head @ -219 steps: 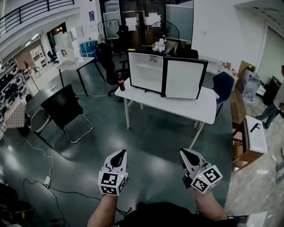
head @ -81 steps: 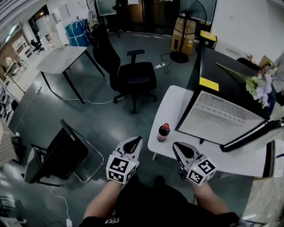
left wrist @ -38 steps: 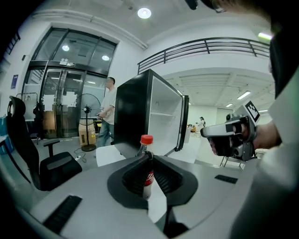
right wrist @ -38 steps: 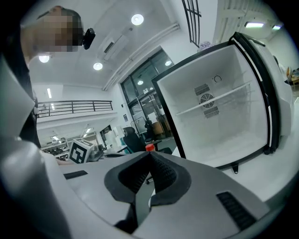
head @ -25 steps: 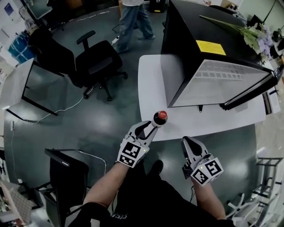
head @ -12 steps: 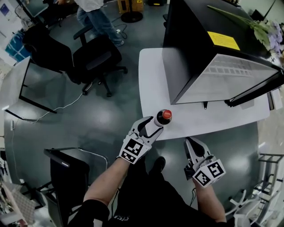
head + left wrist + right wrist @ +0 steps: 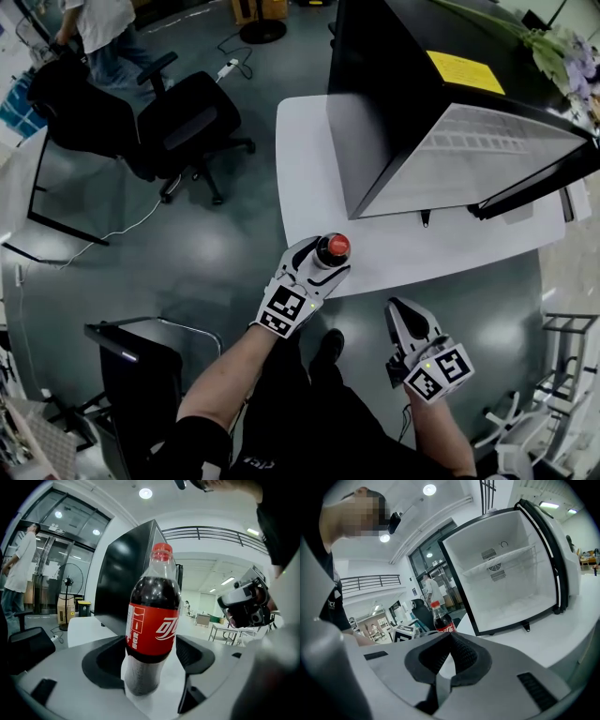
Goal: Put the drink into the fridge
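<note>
A cola bottle [image 7: 333, 247] with a red cap and red label stands upright near the front left corner of the white table [image 7: 309, 159]. My left gripper [image 7: 322, 263] reaches round it. Its jaws are opening, and in the left gripper view the bottle [image 7: 152, 620] stands between the pads with a little gap on either side. The black mini fridge [image 7: 384, 66] sits on the table with its door open and its white inside [image 7: 511, 578] empty. My right gripper [image 7: 404, 315] hangs shut below the table's front edge, holding nothing. The bottle [image 7: 440, 619] shows beyond its jaws.
A black office chair [image 7: 187, 112] stands left of the table, with a person [image 7: 94, 28] beyond it. A black sled chair [image 7: 141, 375] is at lower left. Flowers [image 7: 562, 52] lie on top of the fridge. A cable [image 7: 103, 239] runs over the floor.
My left gripper has moved forward so that the bottle now stands between its jaws, and the jaws have spread wider. The right gripper has stayed low and shut.
</note>
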Demonstrator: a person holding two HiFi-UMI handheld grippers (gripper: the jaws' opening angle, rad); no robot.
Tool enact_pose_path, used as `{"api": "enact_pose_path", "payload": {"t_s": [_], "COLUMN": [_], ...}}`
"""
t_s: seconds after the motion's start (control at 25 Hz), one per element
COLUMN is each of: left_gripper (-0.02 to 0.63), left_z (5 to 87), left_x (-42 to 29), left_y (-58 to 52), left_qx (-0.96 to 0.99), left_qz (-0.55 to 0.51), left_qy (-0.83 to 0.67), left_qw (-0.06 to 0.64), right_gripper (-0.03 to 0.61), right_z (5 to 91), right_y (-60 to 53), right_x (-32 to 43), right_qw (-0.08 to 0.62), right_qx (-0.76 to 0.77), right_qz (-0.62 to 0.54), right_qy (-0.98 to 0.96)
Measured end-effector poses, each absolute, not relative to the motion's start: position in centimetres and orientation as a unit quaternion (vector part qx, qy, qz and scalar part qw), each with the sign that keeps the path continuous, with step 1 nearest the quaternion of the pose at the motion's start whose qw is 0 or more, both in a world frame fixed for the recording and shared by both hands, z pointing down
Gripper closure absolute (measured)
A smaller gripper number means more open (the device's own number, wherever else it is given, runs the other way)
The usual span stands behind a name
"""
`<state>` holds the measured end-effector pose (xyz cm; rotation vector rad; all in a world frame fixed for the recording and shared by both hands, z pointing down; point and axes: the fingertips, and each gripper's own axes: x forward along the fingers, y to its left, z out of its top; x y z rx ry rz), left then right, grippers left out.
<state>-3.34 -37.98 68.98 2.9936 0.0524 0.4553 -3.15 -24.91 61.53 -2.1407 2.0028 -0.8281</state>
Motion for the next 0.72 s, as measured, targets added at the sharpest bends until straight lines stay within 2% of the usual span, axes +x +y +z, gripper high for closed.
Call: {"api": "enact_pose_path", "payload": {"t_s": [0.44, 0.72], "left_gripper": [0.281, 0.31], "left_z": [71.9, 72.0], "left_x": [0.5, 1.5], "left_y": [-38.3, -38.6], "left_qx": [0.987, 0.988], "left_qz": [0.162, 0.153], "left_qy": [-0.008, -0.019], "left_qw": [0.016, -0.002], "right_gripper": [0.565, 0.565], "right_z": [63.5, 63.6], "right_y": [-22.0, -20.9], "right_x": [-1.2, -0.4], "right_qw": [0.04, 0.036], "right_qx": [-0.716, -0.728], "right_qz": [-0.289, -0.287], "right_qy": [0.634, 0.622]}}
